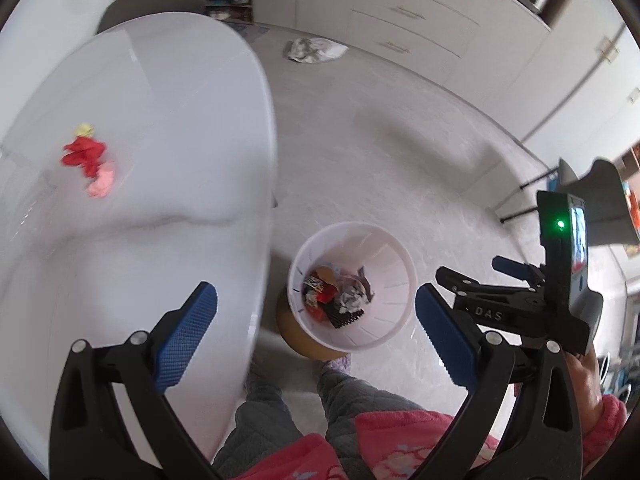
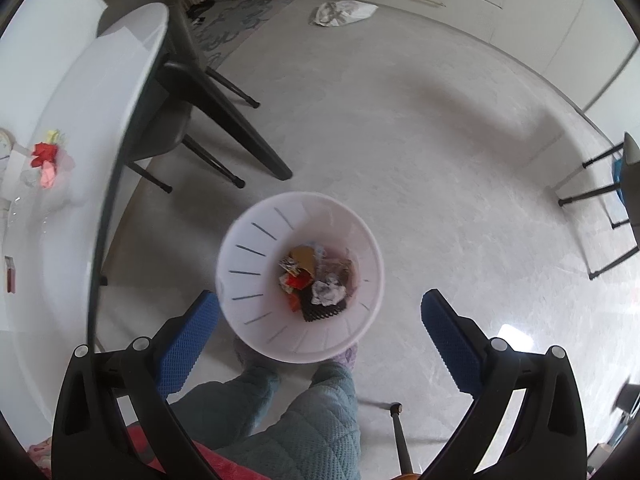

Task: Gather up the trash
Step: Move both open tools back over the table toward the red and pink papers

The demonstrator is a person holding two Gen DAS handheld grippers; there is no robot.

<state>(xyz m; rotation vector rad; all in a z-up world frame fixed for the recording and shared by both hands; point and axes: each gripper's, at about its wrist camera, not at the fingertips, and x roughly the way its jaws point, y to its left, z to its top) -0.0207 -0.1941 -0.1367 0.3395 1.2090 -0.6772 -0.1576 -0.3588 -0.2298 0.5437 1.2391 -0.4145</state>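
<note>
A white slotted trash bin (image 1: 394,280) stands on the floor beside the white table (image 1: 160,220); it also shows in the right wrist view (image 2: 248,264). It holds several crumpled wrappers and papers (image 2: 316,280). A small heap of red, pink and yellow trash (image 1: 90,160) lies on the table; it also shows in the right wrist view (image 2: 48,160). My left gripper (image 1: 316,332) is open and empty above the bin. My right gripper (image 2: 320,336) is open and empty, also above the bin. The right gripper's body shows in the left wrist view (image 1: 520,300).
A crumpled white bag (image 2: 340,12) lies on the floor near the cabinets (image 1: 420,12). A dark chair (image 2: 188,120) stands by the table, another chair (image 2: 616,200) at the right. The person's legs (image 2: 304,412) stand just behind the bin. A small red item (image 2: 10,274) lies on the table.
</note>
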